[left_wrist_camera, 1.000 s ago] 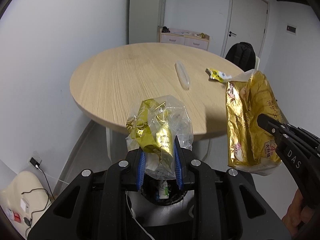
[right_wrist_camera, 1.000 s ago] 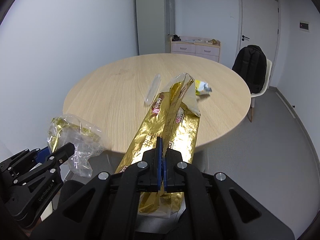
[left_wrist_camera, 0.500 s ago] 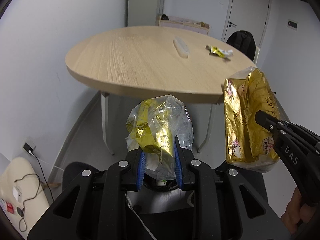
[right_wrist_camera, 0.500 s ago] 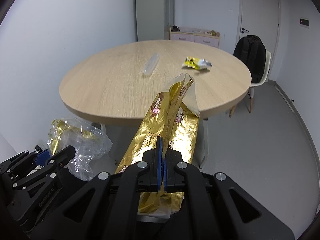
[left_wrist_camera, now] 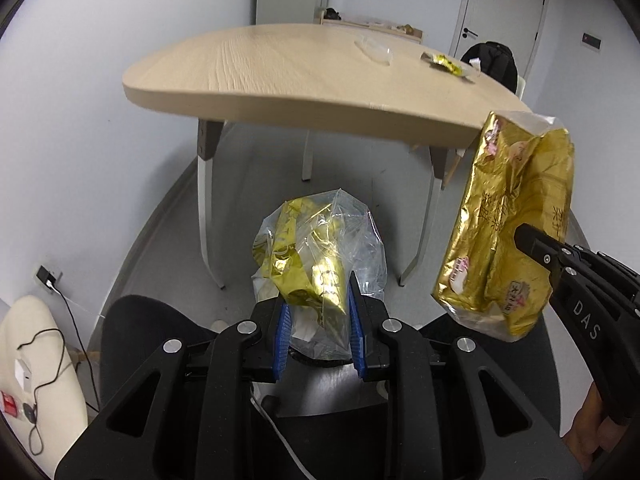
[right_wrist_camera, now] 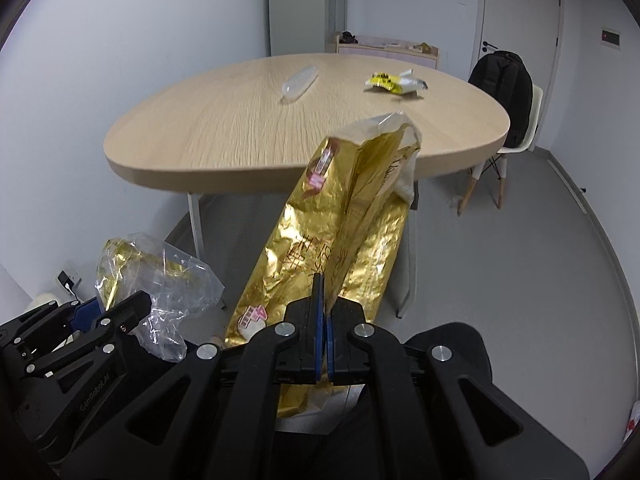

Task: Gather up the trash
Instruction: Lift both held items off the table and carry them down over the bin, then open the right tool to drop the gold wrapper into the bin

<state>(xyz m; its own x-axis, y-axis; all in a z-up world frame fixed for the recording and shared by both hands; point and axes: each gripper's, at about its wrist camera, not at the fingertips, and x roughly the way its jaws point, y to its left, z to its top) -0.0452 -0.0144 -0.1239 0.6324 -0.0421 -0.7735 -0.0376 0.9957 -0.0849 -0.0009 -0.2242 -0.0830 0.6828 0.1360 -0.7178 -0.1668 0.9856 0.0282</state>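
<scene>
Now | gold wrapper: long axis upright, open end up | right gripper clamped

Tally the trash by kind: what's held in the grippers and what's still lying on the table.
Gold foil bag, held: 1
Clear plastic bag stuffed with gold wrapper, held: 1
Clear plastic sleeve on table: 1
Yellow snack wrapper on table: 1
Total: 4

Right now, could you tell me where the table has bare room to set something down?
The table's near and left part is bare, from the clear tube to the front edge. The far right is busier: the yellow wrapper lies beside the tube.
</scene>
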